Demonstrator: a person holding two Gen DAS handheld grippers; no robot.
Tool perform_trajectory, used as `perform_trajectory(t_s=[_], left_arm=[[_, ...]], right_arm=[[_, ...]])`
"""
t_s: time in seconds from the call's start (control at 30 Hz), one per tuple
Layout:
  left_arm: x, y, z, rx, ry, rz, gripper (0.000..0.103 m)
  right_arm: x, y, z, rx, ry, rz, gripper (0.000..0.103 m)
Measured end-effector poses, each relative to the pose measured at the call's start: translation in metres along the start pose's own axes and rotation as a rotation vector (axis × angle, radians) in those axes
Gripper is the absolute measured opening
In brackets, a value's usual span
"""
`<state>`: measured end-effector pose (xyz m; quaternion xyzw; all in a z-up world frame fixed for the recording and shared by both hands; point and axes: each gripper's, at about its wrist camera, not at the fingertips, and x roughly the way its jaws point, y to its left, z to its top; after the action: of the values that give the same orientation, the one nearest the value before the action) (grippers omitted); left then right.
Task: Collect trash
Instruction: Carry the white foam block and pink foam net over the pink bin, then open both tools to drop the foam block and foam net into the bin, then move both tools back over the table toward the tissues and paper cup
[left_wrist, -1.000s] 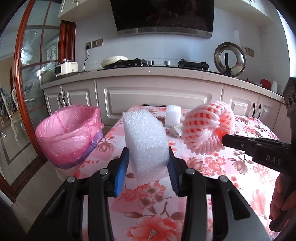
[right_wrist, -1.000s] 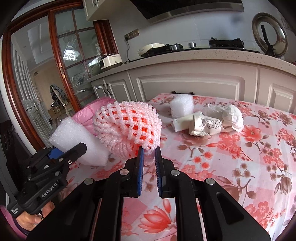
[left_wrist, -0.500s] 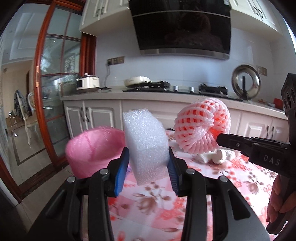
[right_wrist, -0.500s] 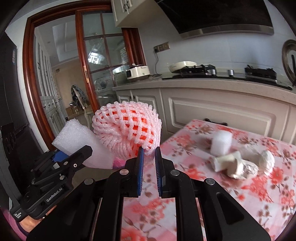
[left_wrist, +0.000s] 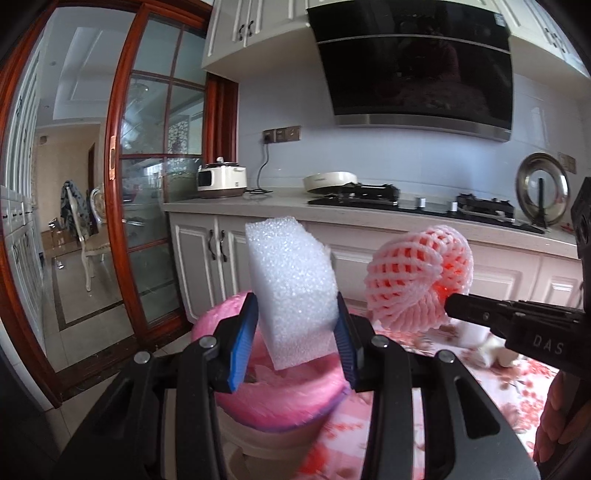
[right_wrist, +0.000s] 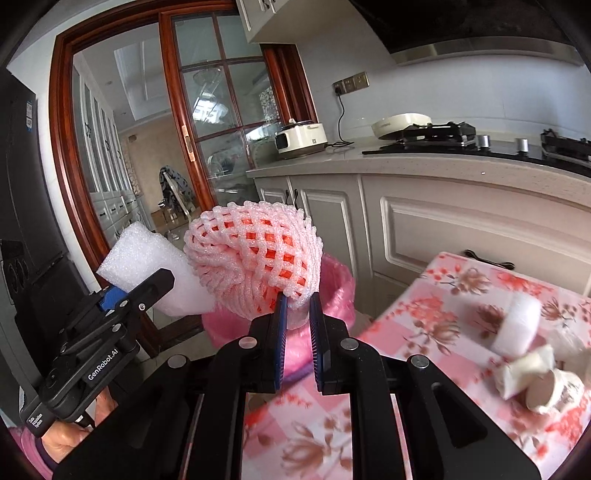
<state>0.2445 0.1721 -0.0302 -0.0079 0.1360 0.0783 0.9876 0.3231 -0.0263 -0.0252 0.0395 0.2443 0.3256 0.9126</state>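
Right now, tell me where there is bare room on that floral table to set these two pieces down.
Bare floral tablecloth lies between the pink-lined trash bin and the small white foam roll. Another free patch sits at the near edge, beside the right gripper. It is crowded to the right, where crumpled paper scraps cluster by the roll.

Black hand-held gripper (left_wrist: 295, 343), blue pads (left_wrist: 242, 345)

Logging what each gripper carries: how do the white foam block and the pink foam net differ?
The white foam block is solid and squarish; the pink foam net is an open-mesh, rounded bundle. The left gripper holds the block with jaws wide; the right gripper pinches the net's edge, jaws narrow. Both are held aloft near the pink-lined bin.
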Motion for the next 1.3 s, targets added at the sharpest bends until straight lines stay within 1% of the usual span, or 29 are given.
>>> perform_trajectory(t_s=[0.07,0.13,0.27,0.37,0.47,0.53,0.6,0.7,0.73,0.77,0.8,0.83,0.87,0.9,0.93,1.03,1.1,1.17,1.23,1.27,1.3], left_arm=[[0.017,0.011,0.002,-0.005,0.007,0.002,0.039],[0.031,0.019,0.002,0.003,0.010,0.021,0.039],[0.056,0.031,0.000,0.003,0.020,0.035,0.039],[0.080,0.043,-0.004,-0.024,0.047,0.036,0.039],[0.104,0.053,-0.011,-0.045,0.078,0.024,0.039],[0.117,0.060,-0.018,-0.057,0.102,0.030,0.039],[0.126,0.066,-0.023,-0.074,0.119,0.034,0.039],[0.135,0.073,-0.028,-0.091,0.132,0.031,0.040],[0.137,0.075,-0.029,-0.084,0.131,0.035,0.042],[0.138,0.075,-0.030,-0.071,0.133,0.050,0.053],[0.139,0.075,-0.029,-0.065,0.132,0.054,0.058],[0.138,0.076,-0.030,-0.064,0.128,0.057,0.064],[0.136,0.076,-0.031,-0.063,0.127,0.060,0.065],[0.136,0.078,-0.031,-0.063,0.131,0.061,0.065],[0.134,0.079,-0.034,-0.062,0.134,0.064,0.065],[0.127,0.083,-0.035,-0.074,0.136,0.080,0.068],[0.118,0.083,-0.035,-0.081,0.125,0.093,0.075],[0.107,0.083,-0.034,-0.084,0.114,0.108,0.087],[0.095,0.080,-0.034,-0.091,0.114,0.111,0.094],[0.091,0.077,-0.033,-0.090,0.119,0.115,0.097],[0.087,0.074,-0.033,-0.089,0.122,0.117,0.098]], right_arm=[[0.015,-0.001,0.004,0.017,0.010,0.003,0.013],[0.032,-0.002,0.008,0.031,0.023,0.001,0.013],[0.061,-0.008,0.013,0.060,0.043,-0.002,0.013],[0.085,-0.012,0.014,0.071,0.064,-0.001,0.013],[0.103,-0.012,0.012,0.061,0.089,-0.004,0.013],[0.114,-0.010,0.012,0.040,0.105,-0.010,0.013],[0.123,-0.008,0.012,0.024,0.117,-0.011,0.013],[0.133,-0.007,0.015,0.017,0.125,-0.001,0.017],[0.135,-0.006,0.016,0.013,0.129,-0.003,0.020],[0.137,-0.006,0.016,0.009,0.134,-0.005,0.023],[0.139,-0.006,0.016,0.007,0.136,-0.008,0.025],[0.140,-0.007,0.015,0.009,0.140,-0.005,0.030],[0.141,-0.008,0.015,0.015,0.145,0.000,0.041],[0.141,-0.008,0.014,0.017,0.145,-0.004,0.049],[0.139,-0.009,0.013,0.020,0.135,-0.008,0.054],[0.129,-0.011,0.010,0.024,0.130,0.001,0.054],[0.119,-0.014,0.008,0.022,0.124,0.002,0.054],[0.106,-0.019,0.005,0.025,0.115,0.003,0.054],[0.090,-0.023,0.001,0.019,0.104,-0.004,0.054],[0.082,-0.025,-0.002,0.013,0.102,-0.012,0.057],[0.072,-0.027,-0.006,0.009,0.098,-0.023,0.060]])
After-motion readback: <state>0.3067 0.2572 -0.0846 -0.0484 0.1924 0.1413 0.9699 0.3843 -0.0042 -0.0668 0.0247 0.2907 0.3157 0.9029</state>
